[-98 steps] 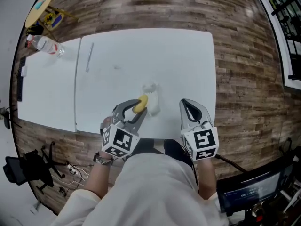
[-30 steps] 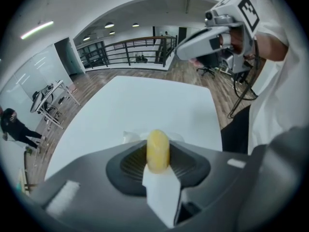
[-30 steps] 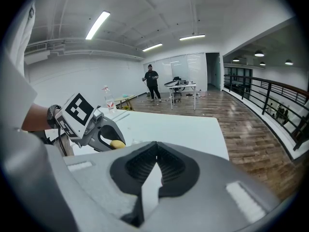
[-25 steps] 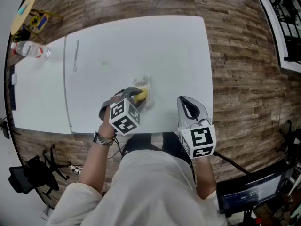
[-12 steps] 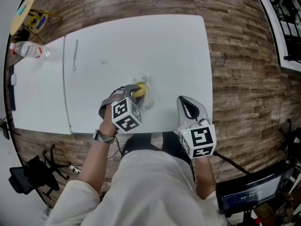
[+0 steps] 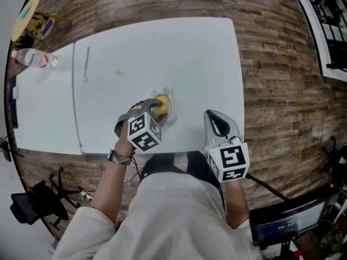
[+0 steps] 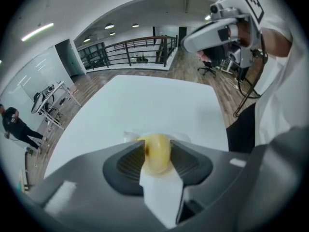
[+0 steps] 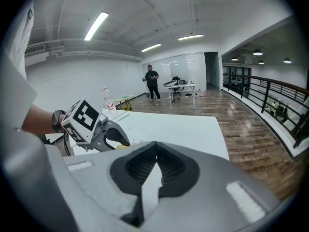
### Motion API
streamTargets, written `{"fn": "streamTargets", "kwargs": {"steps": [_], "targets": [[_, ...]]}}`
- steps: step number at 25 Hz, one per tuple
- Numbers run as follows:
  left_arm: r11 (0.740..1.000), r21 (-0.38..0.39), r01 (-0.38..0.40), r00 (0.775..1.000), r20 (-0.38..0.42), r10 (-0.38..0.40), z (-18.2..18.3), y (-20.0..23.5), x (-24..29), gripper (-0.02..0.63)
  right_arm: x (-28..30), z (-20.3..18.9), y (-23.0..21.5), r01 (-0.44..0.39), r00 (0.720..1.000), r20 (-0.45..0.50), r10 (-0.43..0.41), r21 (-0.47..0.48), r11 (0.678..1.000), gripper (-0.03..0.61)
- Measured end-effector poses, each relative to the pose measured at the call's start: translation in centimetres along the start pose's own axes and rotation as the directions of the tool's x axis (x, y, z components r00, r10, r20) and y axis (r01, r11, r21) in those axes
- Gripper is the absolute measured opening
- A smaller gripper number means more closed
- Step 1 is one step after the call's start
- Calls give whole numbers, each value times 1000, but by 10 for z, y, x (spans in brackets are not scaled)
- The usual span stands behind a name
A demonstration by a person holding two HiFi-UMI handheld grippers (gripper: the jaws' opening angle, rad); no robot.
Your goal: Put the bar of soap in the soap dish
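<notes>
While the head view looks down on the white tabletop, it shows the left gripper tipped steeply over the clear soap dish. The dish stands near the middle of the tabletop's front edge, and the yellow bar of soap lies in it at the jaw tips. The right gripper sits at the front edge toward the right corner, apart from the dish. In the left gripper view the soap sits low between the two jaws, with the dish rim showing on either side. The jaws have just been opening and stand wide, flanking the bar closely but seemingly not squeezing it. In the right gripper view that claw's jaws are pressed together with nothing between them. The placing looks all but done: the soap appears to be in the dish. What is left is to lift the left gripper clear without dragging the bar or tipping the light dish.
</notes>
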State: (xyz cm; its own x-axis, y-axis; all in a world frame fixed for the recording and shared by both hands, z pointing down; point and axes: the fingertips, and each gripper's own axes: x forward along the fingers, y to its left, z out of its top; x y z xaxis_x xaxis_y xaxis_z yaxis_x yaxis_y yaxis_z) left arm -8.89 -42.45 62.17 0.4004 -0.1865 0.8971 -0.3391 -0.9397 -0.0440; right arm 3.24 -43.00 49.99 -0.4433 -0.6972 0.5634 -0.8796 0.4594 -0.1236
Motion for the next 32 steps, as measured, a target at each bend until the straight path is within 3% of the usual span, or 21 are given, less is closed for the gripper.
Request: {"fn": "streamTargets", "kwargs": {"steps": [8,24,32], "targets": [[999,-35,8,999,40,-6,6,-9,-9,175,-4,2,1,-5,1000,14,5,-10,1000,3],[982,-147,-122,983,117,139,21,9,-45,150,-8,17,6,-53,997,57,56,-41,998,3],[941,-262,-217,944,189,270,38,20,-74,121,-13,44,10,-90,987,122,102,-94,991,3]]}}
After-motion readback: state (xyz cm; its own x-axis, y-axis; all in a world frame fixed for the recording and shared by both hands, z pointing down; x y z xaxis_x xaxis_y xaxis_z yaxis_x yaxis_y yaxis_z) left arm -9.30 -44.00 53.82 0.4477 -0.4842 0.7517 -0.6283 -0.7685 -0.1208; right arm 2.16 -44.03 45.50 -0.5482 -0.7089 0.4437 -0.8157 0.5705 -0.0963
